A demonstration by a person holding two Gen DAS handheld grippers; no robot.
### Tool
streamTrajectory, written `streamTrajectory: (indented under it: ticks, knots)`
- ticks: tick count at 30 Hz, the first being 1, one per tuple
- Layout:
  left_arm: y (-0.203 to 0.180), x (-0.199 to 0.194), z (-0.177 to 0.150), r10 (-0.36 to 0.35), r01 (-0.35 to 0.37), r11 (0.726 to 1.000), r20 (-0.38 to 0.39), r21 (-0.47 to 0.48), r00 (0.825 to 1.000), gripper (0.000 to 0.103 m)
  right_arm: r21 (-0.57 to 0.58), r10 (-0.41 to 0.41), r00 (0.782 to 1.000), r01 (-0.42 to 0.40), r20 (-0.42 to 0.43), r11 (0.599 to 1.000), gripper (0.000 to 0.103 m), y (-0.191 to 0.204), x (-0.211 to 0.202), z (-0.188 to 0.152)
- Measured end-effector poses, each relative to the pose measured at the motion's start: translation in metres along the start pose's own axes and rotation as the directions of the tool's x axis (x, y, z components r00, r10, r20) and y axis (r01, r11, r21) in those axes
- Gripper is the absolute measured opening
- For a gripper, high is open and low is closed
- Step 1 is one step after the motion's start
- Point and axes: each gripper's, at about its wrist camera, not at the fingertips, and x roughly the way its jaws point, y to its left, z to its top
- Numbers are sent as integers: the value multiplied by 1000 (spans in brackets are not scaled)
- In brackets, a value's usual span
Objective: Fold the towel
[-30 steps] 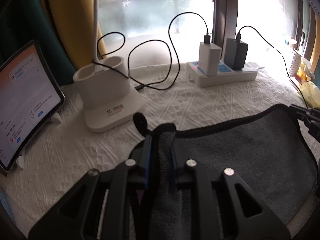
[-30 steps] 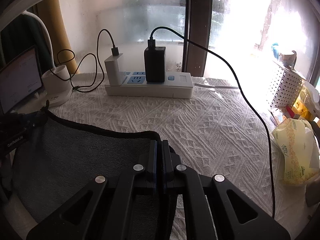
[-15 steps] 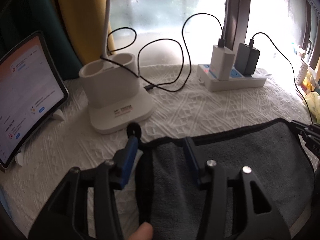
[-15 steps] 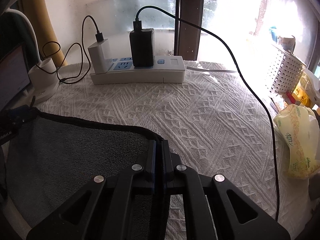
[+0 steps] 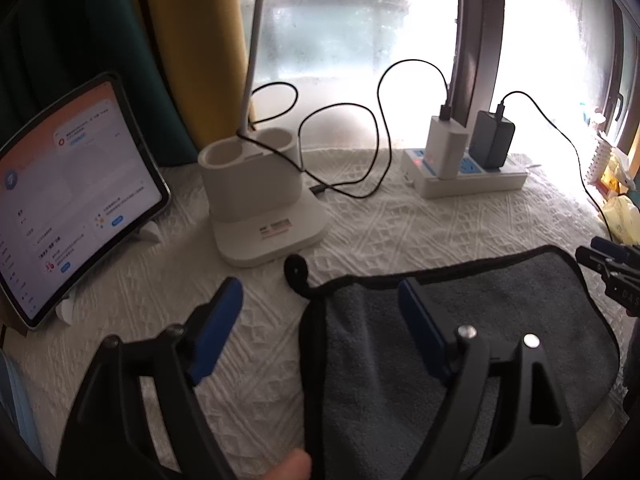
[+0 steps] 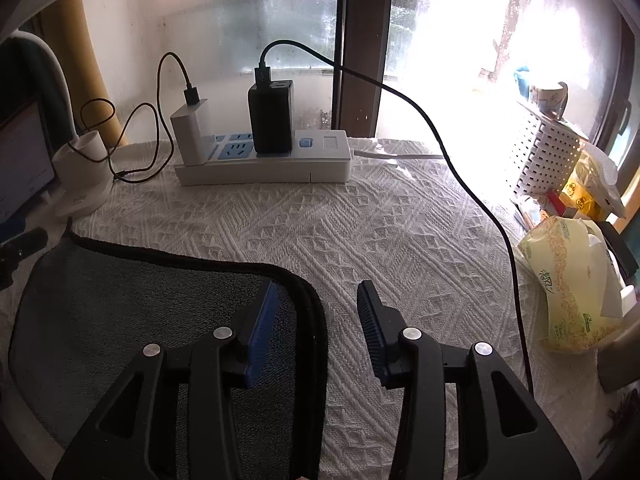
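Left wrist: left gripper (image 5: 320,304) spread wide, gripping nothing; grey towel (image 5: 500,320) flat on tablecloth (image 5: 400,232). Risk: snagging hanging loop (image 5: 295,270).

Right wrist: right gripper (image 6: 318,304) agape, empty, straddling towel corner. Risk: dragging stacked edges apart.

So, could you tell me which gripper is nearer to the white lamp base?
The left one. The left gripper sits just in front of the lamp base, straddling the towel's left edge. The right gripper is at the towel's far right corner, across the table.
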Motion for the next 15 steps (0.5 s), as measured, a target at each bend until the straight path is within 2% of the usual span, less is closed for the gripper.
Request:
streamTrajectory:
  ticks: [7, 15]
  knots:
    - [-10, -32, -5, -29, 29, 1000, 32, 8, 999, 82, 8, 14, 999, -14, 30, 1000, 57, 7, -30, -3]
    - [-19, -71, -13, -65, 65, 998, 64, 6, 996, 83, 12, 24, 997, -24, 70, 1000, 59, 16, -70, -13]
